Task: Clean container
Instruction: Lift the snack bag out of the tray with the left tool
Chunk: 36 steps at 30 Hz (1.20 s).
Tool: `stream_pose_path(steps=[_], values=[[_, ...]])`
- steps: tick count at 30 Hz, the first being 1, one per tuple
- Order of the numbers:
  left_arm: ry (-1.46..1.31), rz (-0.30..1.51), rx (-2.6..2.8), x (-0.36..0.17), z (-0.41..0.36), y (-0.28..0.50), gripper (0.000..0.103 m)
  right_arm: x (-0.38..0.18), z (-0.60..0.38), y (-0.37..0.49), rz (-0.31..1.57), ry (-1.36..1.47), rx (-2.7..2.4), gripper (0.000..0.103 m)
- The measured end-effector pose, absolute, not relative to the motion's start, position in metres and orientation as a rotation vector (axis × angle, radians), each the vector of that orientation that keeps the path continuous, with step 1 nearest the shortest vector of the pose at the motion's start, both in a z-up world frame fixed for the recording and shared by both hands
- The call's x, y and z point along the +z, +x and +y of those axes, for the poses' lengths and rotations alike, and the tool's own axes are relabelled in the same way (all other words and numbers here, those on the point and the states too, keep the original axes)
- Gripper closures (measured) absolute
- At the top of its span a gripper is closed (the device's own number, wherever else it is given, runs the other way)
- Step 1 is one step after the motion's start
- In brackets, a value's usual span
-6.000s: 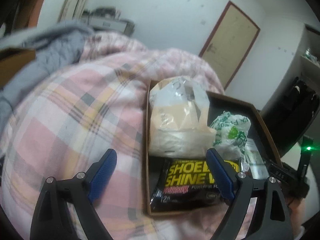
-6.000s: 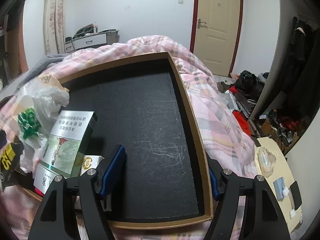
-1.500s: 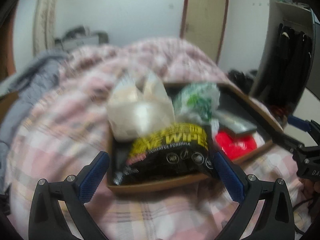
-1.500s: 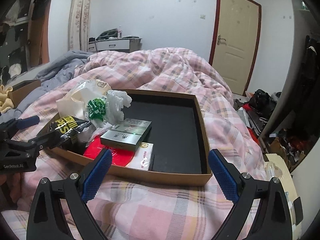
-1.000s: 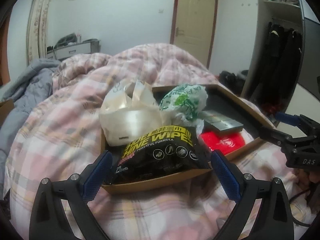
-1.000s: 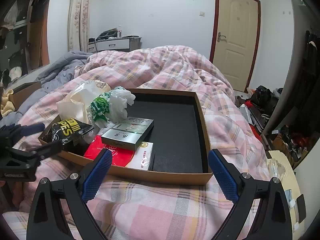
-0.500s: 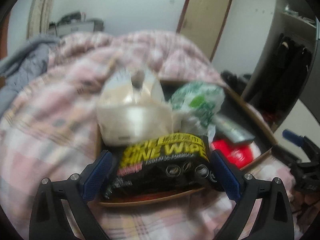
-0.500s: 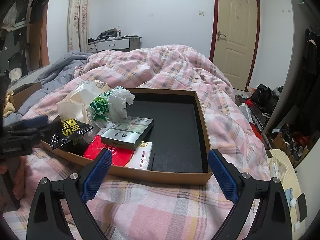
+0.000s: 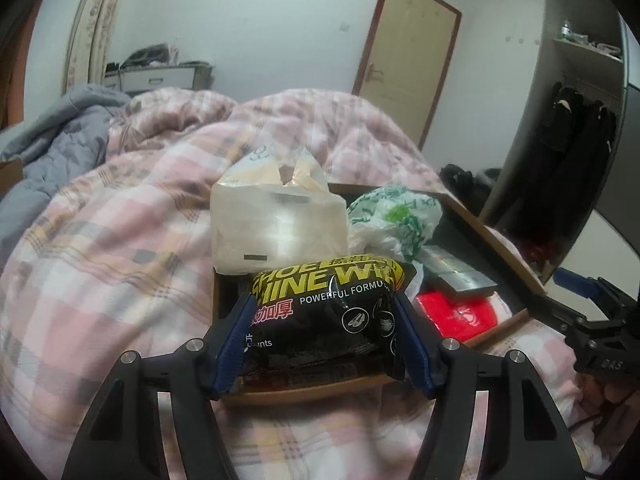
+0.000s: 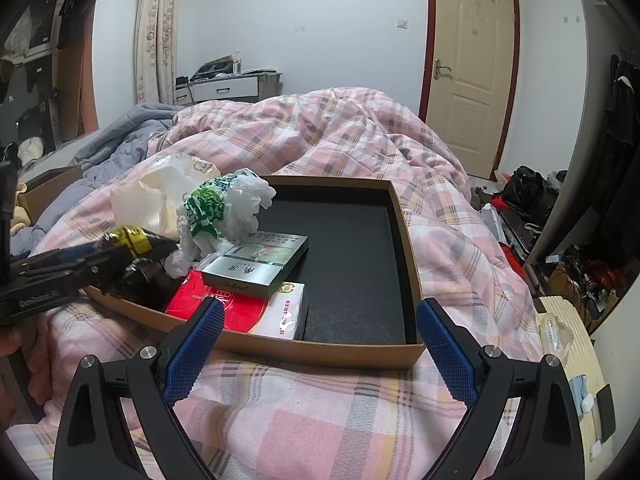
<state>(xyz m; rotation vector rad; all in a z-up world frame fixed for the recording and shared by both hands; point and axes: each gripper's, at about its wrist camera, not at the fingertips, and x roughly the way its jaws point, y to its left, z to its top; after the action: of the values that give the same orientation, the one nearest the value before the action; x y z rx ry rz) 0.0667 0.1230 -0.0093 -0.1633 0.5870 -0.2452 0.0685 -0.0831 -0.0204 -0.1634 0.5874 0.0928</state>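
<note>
A brown cardboard box (image 10: 320, 354) with a black lining lies on the bed; its rim (image 9: 500, 248) also shows in the left wrist view. A black and yellow shoe wipes pack (image 9: 328, 312) lies at its near left corner. My left gripper (image 9: 324, 304) has the pack between its blue pads; the jaws are closing and both pads touch the pack's sides. The right wrist view shows that gripper (image 10: 100, 256) with the pack (image 10: 132, 240) from the side. My right gripper (image 10: 322, 308) hangs open before the box's front rim, holding nothing.
Inside the box are a tan plastic bag (image 9: 276, 220), a green-and-white bag (image 10: 224, 208), a silver carton (image 10: 256, 260) and a red-and-white pack (image 10: 224, 304). A pink plaid quilt (image 10: 320, 140) covers the bed. Floor clutter (image 10: 580, 272) lies at the right.
My left gripper's jaws have come together from wide open onto the sides of the shoe wipes pack, and the gripper has rolled slightly. The right gripper has stayed still.
</note>
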Motion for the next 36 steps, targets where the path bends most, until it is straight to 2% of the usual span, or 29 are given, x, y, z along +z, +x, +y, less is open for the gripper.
stream_pose_path(steps=[8, 14, 22, 29, 32, 36], values=[[-0.127, 0.532, -0.264, 0.009, 0.127, 0.036, 0.038, -0.020, -0.084, 0.068, 0.587, -0.162, 0.094, 0.007], [-0.200, 0.534, -0.352, 0.028, 0.140, 0.010, 0.037, -0.021, -0.083, 0.068, 0.589, -0.160, 0.095, 0.007], [-0.225, 0.718, -0.532, 0.016, 0.113, 0.003, 0.036, -0.022, -0.085, 0.069, 0.595, -0.150, 0.096, 0.007], [-0.075, 0.832, -0.607, -0.005, 0.079, 0.006, 0.035, -0.023, -0.087, 0.069, 0.599, -0.142, 0.096, 0.007], [0.049, 0.911, -0.620, -0.026, 0.058, 0.008, 0.031, -0.022, -0.087, 0.070, 0.600, -0.142, 0.096, 0.007], [0.102, 0.915, -0.618, -0.030, 0.050, 0.004, 0.030, -0.022, -0.087, 0.070, 0.601, -0.143, 0.097, 0.007]])
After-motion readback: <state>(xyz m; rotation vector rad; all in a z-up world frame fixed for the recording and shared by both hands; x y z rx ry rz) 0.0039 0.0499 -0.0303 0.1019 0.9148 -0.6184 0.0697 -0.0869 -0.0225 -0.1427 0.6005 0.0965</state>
